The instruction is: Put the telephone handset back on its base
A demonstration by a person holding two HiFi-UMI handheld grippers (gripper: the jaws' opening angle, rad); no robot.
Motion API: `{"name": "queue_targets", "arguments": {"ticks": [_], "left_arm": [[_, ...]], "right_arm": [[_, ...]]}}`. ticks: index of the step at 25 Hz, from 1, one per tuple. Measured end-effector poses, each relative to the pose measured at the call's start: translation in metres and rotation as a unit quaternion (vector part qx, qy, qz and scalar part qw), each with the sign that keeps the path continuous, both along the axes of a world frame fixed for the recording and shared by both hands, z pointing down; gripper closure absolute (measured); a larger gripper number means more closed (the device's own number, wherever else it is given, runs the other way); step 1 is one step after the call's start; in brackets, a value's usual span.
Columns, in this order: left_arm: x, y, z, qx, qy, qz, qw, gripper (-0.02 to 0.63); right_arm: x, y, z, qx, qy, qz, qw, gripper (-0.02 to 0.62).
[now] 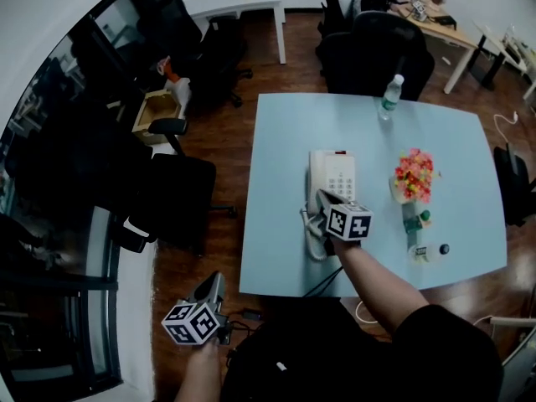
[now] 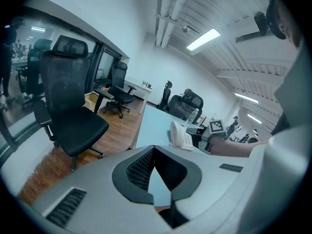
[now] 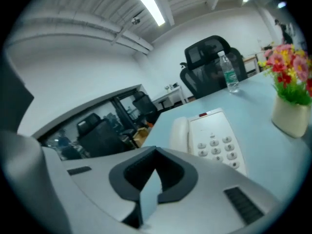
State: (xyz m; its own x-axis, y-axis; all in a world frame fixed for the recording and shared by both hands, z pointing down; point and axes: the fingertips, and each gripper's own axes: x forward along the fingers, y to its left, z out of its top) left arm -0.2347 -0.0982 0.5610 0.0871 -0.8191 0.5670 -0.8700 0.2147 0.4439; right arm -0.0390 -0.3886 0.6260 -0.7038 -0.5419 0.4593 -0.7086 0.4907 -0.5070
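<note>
The white telephone base [image 1: 339,177] lies on the pale blue table [image 1: 285,141], and the handset [image 1: 316,178] rests in its cradle along the base's left side. Its coiled cord [image 1: 314,241] loops toward the table's front edge. My right gripper [image 1: 322,198] hovers just in front of the phone, shut and empty; in its own view the handset [image 3: 179,133] and keypad [image 3: 219,145] lie just beyond the closed tips [image 3: 156,150]. My left gripper [image 1: 215,281] is held low off the table's front left corner, shut with nothing in it; its view looks along the table to the telephone [image 2: 181,136].
A water bottle [image 1: 389,97] stands at the table's far edge. A vase of flowers [image 1: 414,178] sits right of the phone, with small items [image 1: 427,249] nearer the front. Black office chairs stand left of the table [image 1: 180,195] and behind it [image 1: 377,48].
</note>
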Motion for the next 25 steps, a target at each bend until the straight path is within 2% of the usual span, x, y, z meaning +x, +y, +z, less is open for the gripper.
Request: {"name": "queue_targets", "arguments": {"ticks": [3,6,8,15,21,25], "left_arm": [[0.011,0.0,0.003,0.004,0.002,0.029,0.9996,0.606],[0.027,-0.003,0.002,0.012,0.002,0.065,0.9978,0.606],[0.041,-0.005,-0.001,0.022,0.002,0.092,0.9955,0.606],[0.082,0.021,-0.003,0.039,0.004,0.17,0.9847,0.606],[0.108,0.075,0.01,0.029,0.024,0.213,0.9764,0.606],[0.127,0.102,0.029,0.013,0.033,0.247,0.9683,0.606]], "right_arm": [[0.009,0.046,-0.019,-0.015,-0.07,-0.054,0.996,0.588],[0.033,0.084,-0.037,-0.029,-0.115,-0.056,0.991,0.588],[0.052,0.107,-0.048,-0.025,-0.129,-0.046,0.99,0.588],[0.116,0.189,-0.069,0.021,-0.104,-0.003,0.994,0.588],[0.151,0.281,-0.086,0.041,-0.096,0.027,0.994,0.588],[0.177,0.337,-0.068,0.042,-0.092,0.05,0.994,0.588]]}}
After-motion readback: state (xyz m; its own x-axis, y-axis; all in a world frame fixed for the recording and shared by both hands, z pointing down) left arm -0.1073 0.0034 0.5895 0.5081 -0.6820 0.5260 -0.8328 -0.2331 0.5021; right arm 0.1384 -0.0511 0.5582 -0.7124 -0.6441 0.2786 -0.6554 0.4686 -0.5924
